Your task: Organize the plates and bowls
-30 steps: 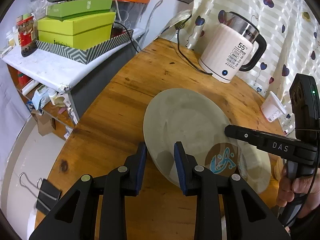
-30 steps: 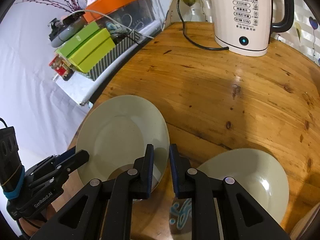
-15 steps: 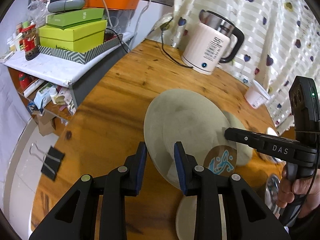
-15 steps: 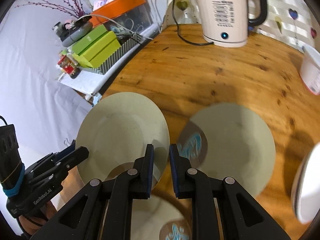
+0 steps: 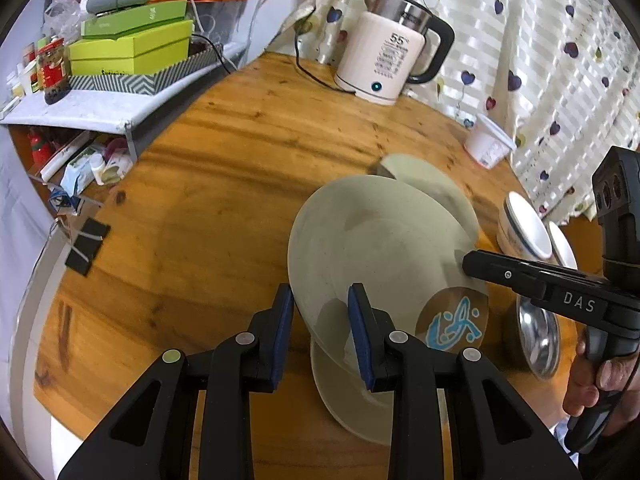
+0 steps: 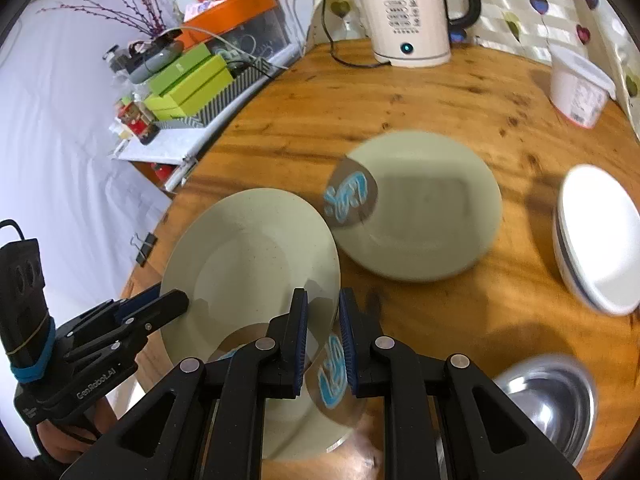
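Note:
Both grippers hold one pale green plate (image 5: pixel 380 240) in the air above the round wooden table (image 5: pixel 224 184). My left gripper (image 5: pixel 320 320) is shut on its near rim. My right gripper (image 6: pixel 322 332) is shut on the opposite rim of the same plate (image 6: pixel 248 256). A second green plate (image 6: pixel 424 216) with a blue-logo sticker lies on the table beyond it. A third green plate (image 6: pixel 316 408) with a sticker lies right under the held one. White bowls (image 6: pixel 596 240) stand stacked at the right, and a steel bowl (image 6: pixel 548 396) sits near the front right.
A white electric kettle (image 5: pixel 388 64) with its cord stands at the table's far edge. A white plastic cup (image 6: pixel 576 92) lies by the curtain. A side shelf with green boxes (image 5: pixel 132 52) is at the left. A binder clip (image 5: pixel 86 246) sits on the table's left edge.
Both grippers have lifted the held plate higher and carried it back toward the near edge; the table looks farther away, and the bowls and a third plate have come into view.

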### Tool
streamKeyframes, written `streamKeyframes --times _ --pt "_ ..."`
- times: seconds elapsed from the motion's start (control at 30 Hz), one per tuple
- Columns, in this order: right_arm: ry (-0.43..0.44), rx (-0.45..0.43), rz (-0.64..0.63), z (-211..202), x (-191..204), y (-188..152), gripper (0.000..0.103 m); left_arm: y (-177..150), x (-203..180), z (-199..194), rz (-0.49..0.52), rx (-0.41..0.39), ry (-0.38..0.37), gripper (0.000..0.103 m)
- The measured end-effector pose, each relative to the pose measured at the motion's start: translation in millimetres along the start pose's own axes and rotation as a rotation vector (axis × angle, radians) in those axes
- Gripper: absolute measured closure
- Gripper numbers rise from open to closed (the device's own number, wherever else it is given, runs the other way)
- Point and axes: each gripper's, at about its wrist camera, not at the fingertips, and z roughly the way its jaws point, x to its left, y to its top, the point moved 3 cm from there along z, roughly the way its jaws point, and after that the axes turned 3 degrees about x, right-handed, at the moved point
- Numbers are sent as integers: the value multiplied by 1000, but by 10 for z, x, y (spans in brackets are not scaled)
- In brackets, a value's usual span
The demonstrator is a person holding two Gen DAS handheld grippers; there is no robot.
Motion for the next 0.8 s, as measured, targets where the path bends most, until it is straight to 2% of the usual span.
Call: streamKeyframes --times 0.4,0.8 --pt "-3 22 44 8 -109 -388 87 -248 -108 -19 30 28 0 74" --pt "-9 31 58 5 -157 -498 87 -362 -143 56 44 60 5 74"
